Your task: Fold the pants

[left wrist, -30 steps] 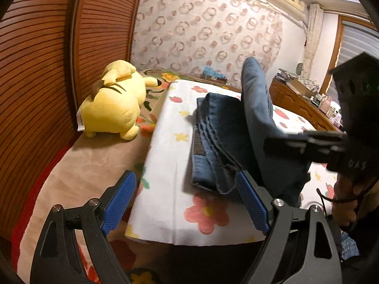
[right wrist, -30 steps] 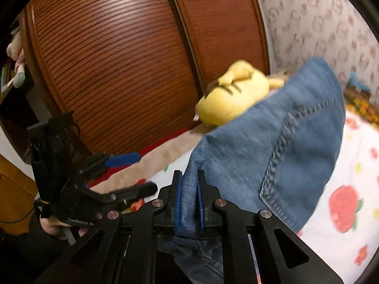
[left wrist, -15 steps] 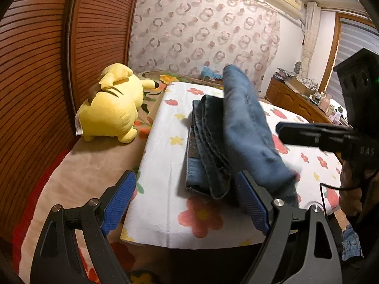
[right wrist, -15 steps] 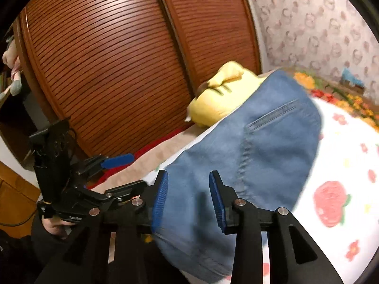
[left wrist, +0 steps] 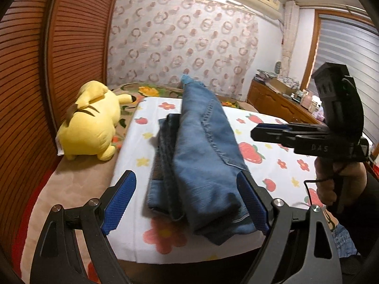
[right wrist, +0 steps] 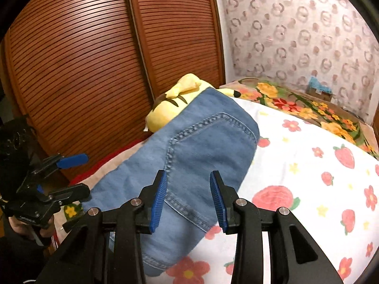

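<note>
Folded blue jeans [left wrist: 203, 156] lie on a white sheet [left wrist: 272, 165] printed with flowers and strawberries, the top layer showing a back pocket [right wrist: 208, 142]. My left gripper [left wrist: 186, 203] stands wide open just short of the near end of the jeans, with its pads touching nothing. My right gripper [right wrist: 188, 200] is open above the near end of the denim, and its blue pads are clear of the cloth. In the left wrist view the right gripper [left wrist: 257, 132] comes in from the right, held by a hand [left wrist: 336, 184]. The left gripper [right wrist: 78, 175] shows at the left edge of the right wrist view.
A yellow plush toy [left wrist: 90, 125] lies left of the jeans on a beige floral blanket [left wrist: 78, 179]. Slatted wooden doors [right wrist: 94, 59] stand close behind it. A wooden dresser [left wrist: 281, 104] with clutter stands at the far right. The sheet's front edge [left wrist: 189, 258] drops off near me.
The right gripper opened and let go of the denim flap, which fell flat over the folded stack. Both grippers drew back slightly.
</note>
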Demonstrator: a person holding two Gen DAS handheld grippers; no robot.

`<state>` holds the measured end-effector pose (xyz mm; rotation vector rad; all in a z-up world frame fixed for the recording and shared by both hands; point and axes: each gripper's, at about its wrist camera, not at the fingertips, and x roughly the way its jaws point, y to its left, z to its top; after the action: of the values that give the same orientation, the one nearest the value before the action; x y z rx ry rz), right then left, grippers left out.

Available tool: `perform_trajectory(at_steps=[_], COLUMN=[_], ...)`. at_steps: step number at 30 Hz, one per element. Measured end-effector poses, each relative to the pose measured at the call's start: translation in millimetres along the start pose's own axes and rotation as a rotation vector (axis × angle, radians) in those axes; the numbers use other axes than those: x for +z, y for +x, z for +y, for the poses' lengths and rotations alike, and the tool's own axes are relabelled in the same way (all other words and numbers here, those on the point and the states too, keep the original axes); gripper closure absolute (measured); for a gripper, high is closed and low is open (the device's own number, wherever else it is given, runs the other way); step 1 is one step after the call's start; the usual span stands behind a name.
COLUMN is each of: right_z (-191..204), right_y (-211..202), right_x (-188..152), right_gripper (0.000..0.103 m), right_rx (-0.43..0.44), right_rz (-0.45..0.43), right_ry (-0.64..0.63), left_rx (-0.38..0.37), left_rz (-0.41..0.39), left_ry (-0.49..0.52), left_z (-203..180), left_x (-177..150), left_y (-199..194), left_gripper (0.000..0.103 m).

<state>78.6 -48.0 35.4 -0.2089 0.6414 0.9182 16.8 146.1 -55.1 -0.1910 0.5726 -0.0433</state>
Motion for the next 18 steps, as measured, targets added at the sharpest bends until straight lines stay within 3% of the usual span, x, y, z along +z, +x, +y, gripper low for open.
perform_trajectory(at_steps=[4,9,18], right_z=[4,2,-4], right_y=[-8,-8,-10], right_x=[-2,-5,-6], right_gripper=[0.064,0.064,0.064], right_rx=[-0.013,-0.019,-0.037], right_rz=[-0.002,0.004,0.018], right_ry=[-0.008,-0.007,-0.002], left_rx=[-0.011,-0.014,-0.016], left_rz=[0.007,0.041,0.106], left_ry=[0.008,0.026,0.023], left_z=[-7,-13,-14], left_x=[2,2,-7], left_y=[9,23,41], left_gripper=[0.019,0.033,0.035])
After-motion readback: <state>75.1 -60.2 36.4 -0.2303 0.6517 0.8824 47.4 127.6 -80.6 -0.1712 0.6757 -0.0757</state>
